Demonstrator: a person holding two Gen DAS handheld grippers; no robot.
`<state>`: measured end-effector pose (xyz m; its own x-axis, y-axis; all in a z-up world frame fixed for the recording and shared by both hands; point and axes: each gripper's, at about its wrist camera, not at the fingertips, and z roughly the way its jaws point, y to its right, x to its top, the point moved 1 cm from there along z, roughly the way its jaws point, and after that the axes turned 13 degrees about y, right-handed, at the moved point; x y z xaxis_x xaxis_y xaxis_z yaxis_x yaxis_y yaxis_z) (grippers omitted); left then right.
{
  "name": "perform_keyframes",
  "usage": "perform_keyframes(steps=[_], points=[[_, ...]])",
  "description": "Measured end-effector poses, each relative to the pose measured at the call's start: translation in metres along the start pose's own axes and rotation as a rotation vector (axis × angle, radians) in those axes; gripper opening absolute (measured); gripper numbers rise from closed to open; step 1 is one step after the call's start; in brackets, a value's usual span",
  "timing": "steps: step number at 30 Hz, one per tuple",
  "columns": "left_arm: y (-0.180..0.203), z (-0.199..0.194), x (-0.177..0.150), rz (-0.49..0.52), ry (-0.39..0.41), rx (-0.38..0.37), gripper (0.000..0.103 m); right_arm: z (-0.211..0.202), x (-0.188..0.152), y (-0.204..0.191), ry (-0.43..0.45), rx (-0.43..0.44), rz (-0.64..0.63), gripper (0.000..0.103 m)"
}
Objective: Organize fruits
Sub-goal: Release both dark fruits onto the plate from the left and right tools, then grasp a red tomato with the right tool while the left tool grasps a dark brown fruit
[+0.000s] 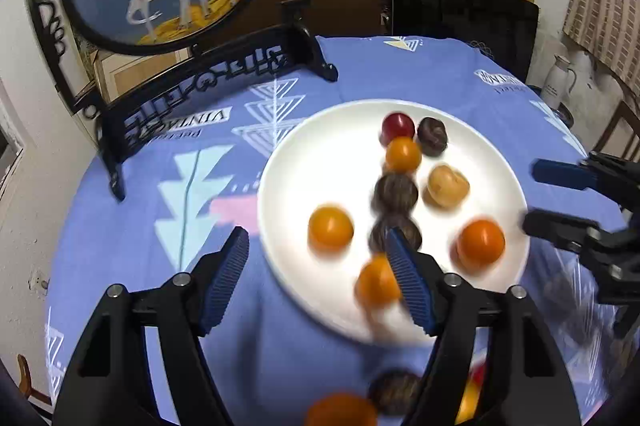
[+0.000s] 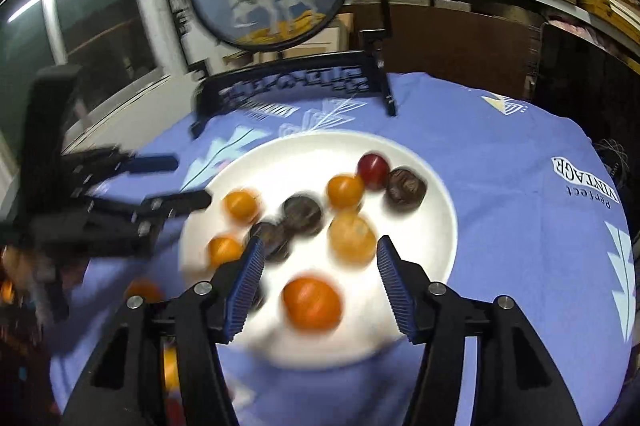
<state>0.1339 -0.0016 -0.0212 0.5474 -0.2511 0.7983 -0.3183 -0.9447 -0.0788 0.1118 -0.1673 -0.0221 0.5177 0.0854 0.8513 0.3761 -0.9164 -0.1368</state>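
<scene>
A white plate on the blue cloth holds several small fruits: orange ones, dark brown ones, a tan one and a red one. My left gripper is open and empty over the plate's near left rim. My right gripper is open and empty above the plate, with an orange fruit between its fingers' line. The right gripper also shows at the right edge in the left wrist view. More fruits lie on the cloth near me.
A round painted screen on a black stand stands at the table's back left. A dark monitor and shelves stand behind the table. A white jug stands at the far right. The blue tablecloth covers the round table.
</scene>
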Motion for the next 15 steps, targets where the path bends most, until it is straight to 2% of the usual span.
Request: perform_keyframes(steps=[3,7,10,15], points=[[-0.004,-0.027,-0.020,0.022,0.001,-0.032,0.070,-0.036,-0.030,-0.032,-0.033,0.098,-0.070,0.060],[0.000,-0.065,-0.054,0.079,-0.003,-0.086,0.076,-0.059,-0.068,-0.073,-0.107,0.192,-0.167,0.060],[0.005,-0.085,-0.077,0.124,-0.009,-0.102,0.077,-0.057,-0.089,-0.097,-0.151,0.224,-0.222,0.060],[0.015,-0.104,-0.104,0.154,-0.031,-0.133,0.080,-0.029,-0.099,-0.110,-0.196,0.227,-0.201,0.057]])
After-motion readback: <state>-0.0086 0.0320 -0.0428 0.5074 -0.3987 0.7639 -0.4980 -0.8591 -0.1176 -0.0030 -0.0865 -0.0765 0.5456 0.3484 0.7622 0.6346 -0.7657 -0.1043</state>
